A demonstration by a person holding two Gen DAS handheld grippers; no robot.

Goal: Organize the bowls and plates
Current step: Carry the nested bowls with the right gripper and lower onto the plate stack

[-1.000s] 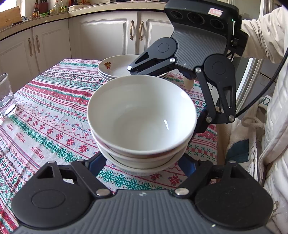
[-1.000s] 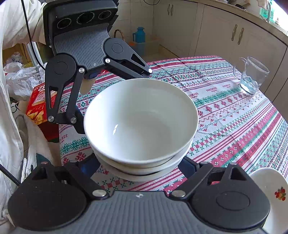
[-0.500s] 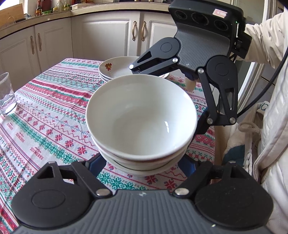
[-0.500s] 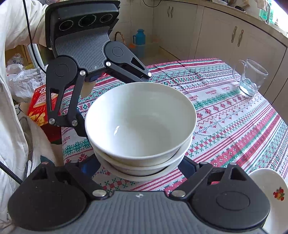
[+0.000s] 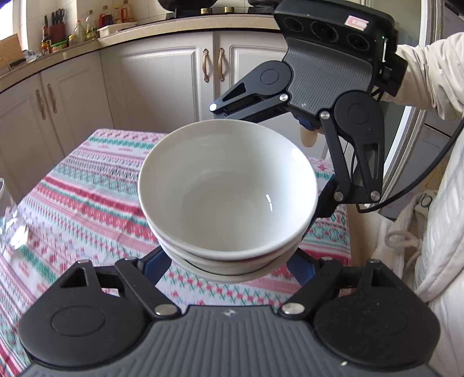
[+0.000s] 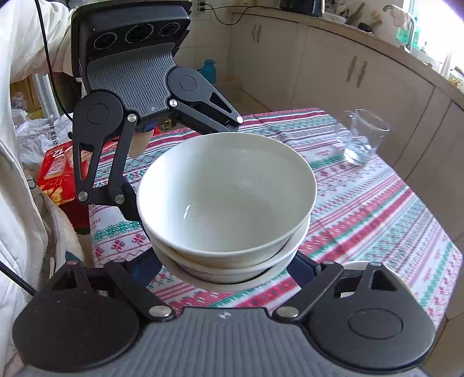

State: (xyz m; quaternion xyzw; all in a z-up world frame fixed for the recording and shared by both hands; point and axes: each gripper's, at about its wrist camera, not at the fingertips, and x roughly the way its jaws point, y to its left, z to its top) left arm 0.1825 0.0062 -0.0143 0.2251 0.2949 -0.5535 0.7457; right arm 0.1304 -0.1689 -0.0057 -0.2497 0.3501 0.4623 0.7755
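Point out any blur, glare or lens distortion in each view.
Left wrist: tablecloth motion-blurred, bowls sharp with a small glint, counter bowed by the fisheye. Right wrist: tablecloth and glass smeared, window blown out top right.

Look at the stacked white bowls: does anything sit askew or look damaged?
Nothing looks damaged. The bowl stack is slightly uneven: the top bowl sits off-centre, so lower rims stick out on one side.

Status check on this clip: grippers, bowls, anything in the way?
Left gripper and right gripper both clamped on the stack of white bowls, from opposite sides. Stack off the tablecloth. Glass mug off to the side, nothing in the way.
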